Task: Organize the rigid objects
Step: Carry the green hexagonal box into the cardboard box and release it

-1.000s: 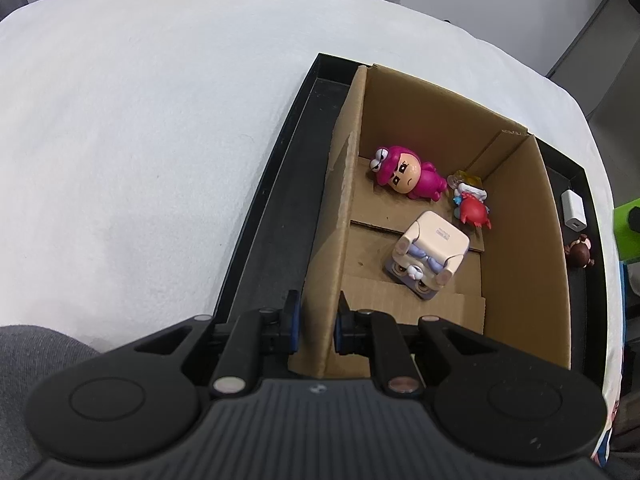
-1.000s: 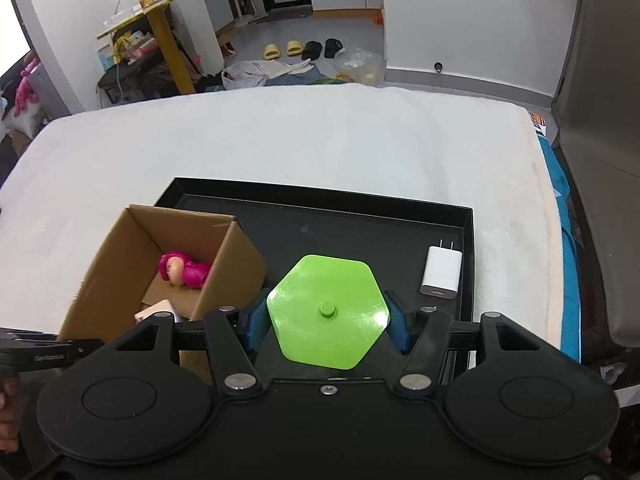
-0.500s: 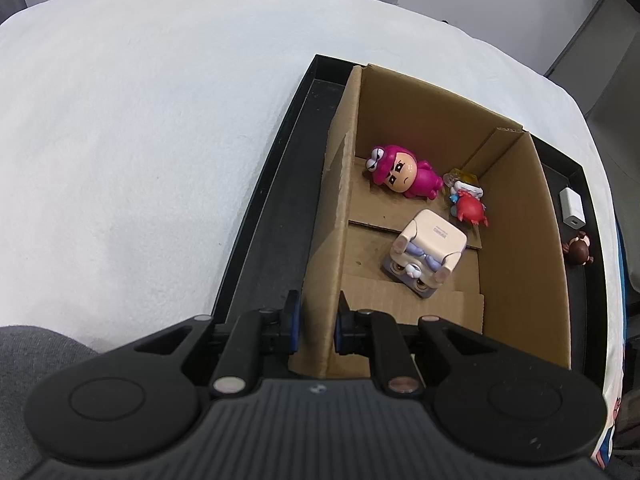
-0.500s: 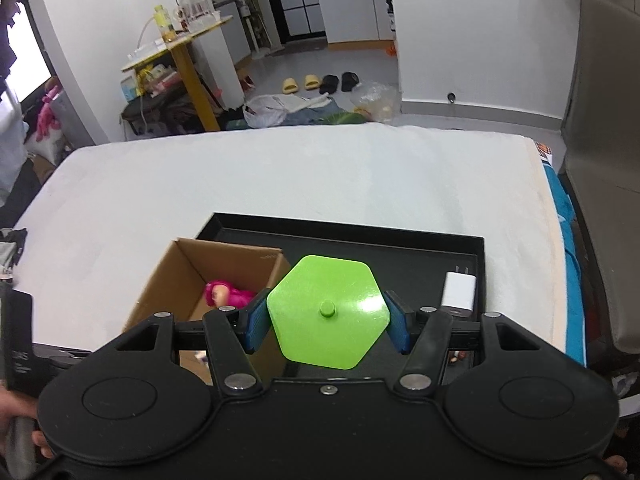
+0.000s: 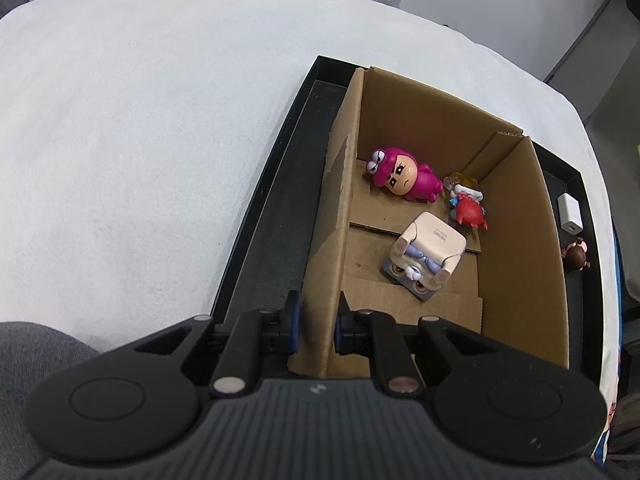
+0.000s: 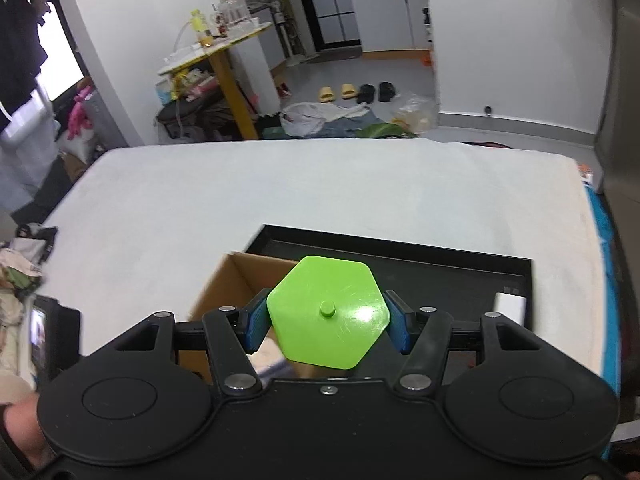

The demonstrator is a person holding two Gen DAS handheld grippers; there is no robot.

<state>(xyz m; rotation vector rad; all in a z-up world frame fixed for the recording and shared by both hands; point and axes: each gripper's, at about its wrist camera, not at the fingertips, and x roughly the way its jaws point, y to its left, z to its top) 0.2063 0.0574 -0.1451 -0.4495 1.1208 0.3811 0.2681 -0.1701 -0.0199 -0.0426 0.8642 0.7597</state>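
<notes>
The left tongs [image 5: 316, 322] are pinching the cardboard box [image 5: 516, 216] wall; the right tongs [image 6: 328, 322] are gripping a green hexagonal lid [image 6: 328, 312], seemingly above the box.

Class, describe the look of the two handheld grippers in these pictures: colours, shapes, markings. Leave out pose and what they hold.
The left gripper has a matte black body with a ribbed top, two round discs, silver rivets on angled black linkage bars, and blue-padded fingers. The right gripper is the same design: a smooth black body, round discs, silver rivets, ribbed blue pads. No cables show.
</notes>
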